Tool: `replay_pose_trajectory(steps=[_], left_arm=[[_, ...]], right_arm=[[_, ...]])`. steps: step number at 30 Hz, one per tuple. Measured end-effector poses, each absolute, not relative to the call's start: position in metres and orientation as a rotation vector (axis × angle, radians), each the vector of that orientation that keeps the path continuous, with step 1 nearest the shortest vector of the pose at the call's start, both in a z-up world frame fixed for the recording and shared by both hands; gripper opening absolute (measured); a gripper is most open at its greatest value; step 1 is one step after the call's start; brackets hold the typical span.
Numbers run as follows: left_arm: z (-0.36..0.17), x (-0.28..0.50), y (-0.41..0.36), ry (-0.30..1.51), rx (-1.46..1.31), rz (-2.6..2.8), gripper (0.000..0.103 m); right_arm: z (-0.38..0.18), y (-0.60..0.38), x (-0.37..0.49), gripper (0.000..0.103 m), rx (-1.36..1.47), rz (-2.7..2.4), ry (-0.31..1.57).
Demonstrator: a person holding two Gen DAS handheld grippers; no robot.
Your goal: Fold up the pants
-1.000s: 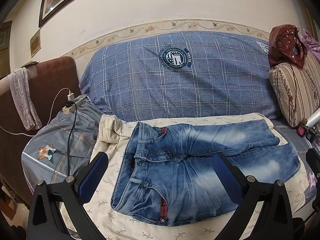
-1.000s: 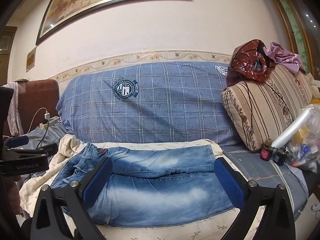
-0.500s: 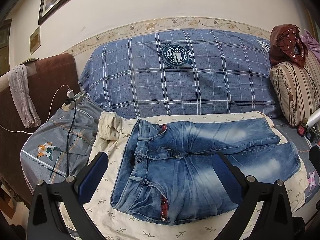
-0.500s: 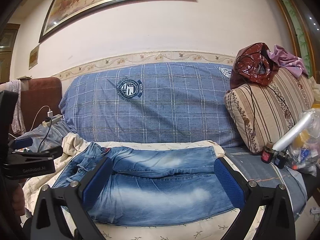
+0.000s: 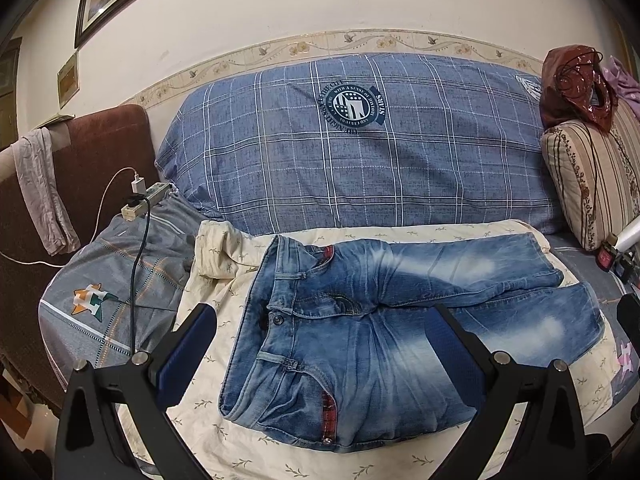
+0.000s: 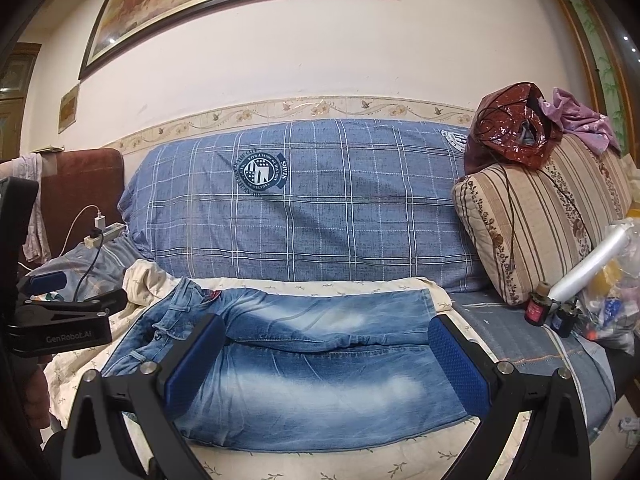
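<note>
Left wrist view
Left hand-held gripper: spread wide, holding nothing.
Pants: centre, flat on cream sheet.
Power strip: left, cable trailing down.

Right wrist view
Right hand-held gripper: spread, empty.
Pants: lower centre.
Striped cushion: right.
Bottles: lower right.

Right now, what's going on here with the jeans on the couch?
A person holds a gripper in each hand over a pair of blue jeans spread flat on a cream sheet on the couch, waistband to the left, legs to the right. The left gripper and the right gripper both hover with jaws wide open, gripping nothing. No fold has been made yet.
</note>
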State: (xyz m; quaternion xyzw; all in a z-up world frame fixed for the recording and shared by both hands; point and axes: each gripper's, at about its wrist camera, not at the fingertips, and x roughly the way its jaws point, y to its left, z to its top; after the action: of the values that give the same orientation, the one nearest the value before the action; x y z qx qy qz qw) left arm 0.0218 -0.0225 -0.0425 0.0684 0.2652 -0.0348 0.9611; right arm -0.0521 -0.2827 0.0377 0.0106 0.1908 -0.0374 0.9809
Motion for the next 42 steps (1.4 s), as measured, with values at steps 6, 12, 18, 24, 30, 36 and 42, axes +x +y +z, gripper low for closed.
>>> replay_pose_trajectory(steps=[6, 12, 18, 24, 30, 36, 42], left_arm=[[-0.043, 0.023, -0.022, 0.539, 0.138, -0.070, 0.103], [-0.043, 0.024, -0.022, 0.543, 0.138, -0.069, 0.103], [-0.047, 0.028, -0.020, 0.554, 0.144, -0.071, 0.103], [-0.057, 0.066, 0.005, 0.662, 0.115, -0.090, 0.103], [-0.069, 0.148, 0.045, 0.757, 0.142, -0.008, 0.103], [-0.089, 0.246, 0.081, 0.897, 0.085, 0.045, 0.103], [-0.111, 0.321, 0.087, 0.984, 0.051, 0.085, 0.103]], right_arm=[[0.037, -0.283, -0.050, 0.103, 0.020, -0.072, 0.389], [0.035, -0.281, -0.047, 0.103, 0.018, -0.071, 0.394], [0.033, -0.282, -0.045, 0.103, 0.023, -0.067, 0.405], [0.028, -0.326, -0.020, 0.103, 0.073, -0.093, 0.498], [0.014, -0.403, 0.045, 0.103, 0.101, -0.156, 0.671], [-0.005, -0.460, 0.130, 0.102, 0.170, -0.137, 0.783], [-0.047, -0.494, 0.211, 0.088, 0.315, -0.100, 0.889]])
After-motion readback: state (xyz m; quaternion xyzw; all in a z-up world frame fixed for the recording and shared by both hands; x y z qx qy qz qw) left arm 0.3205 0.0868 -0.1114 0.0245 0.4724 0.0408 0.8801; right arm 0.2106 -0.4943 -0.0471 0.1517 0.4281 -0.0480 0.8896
